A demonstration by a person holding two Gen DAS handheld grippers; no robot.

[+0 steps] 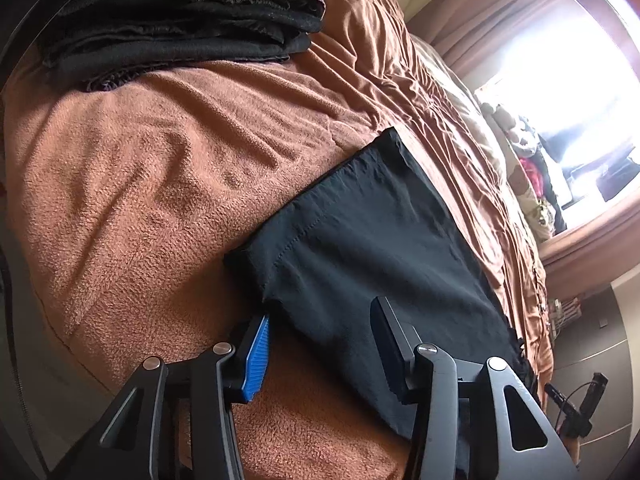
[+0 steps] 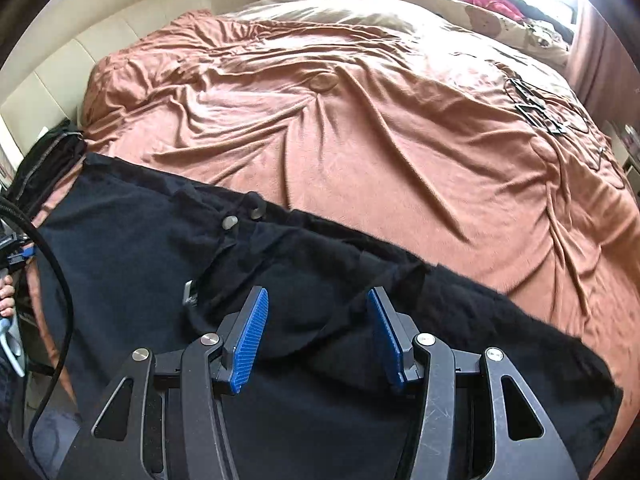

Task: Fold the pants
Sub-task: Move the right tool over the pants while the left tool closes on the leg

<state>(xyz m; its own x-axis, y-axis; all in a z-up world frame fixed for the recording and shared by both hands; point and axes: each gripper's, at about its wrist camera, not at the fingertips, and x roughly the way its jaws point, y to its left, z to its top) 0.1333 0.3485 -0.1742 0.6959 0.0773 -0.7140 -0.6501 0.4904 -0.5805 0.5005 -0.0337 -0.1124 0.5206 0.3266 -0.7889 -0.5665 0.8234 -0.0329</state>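
matt black cloth pants (image 2: 320, 320), fuzzy blanket (image 1: 140, 180)

daylight from window (image 1: 568, 68), blown out; fisheye edges curved, dark; right view slightly blurred

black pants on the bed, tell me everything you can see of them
The black pants are dark, soft woven cloth spread flat, lightly creased, along the near side of the brown blanket. A metal button and another fastener beside it mark the waistband. The left wrist view shows stitched seams. The right claw hovers open above them.
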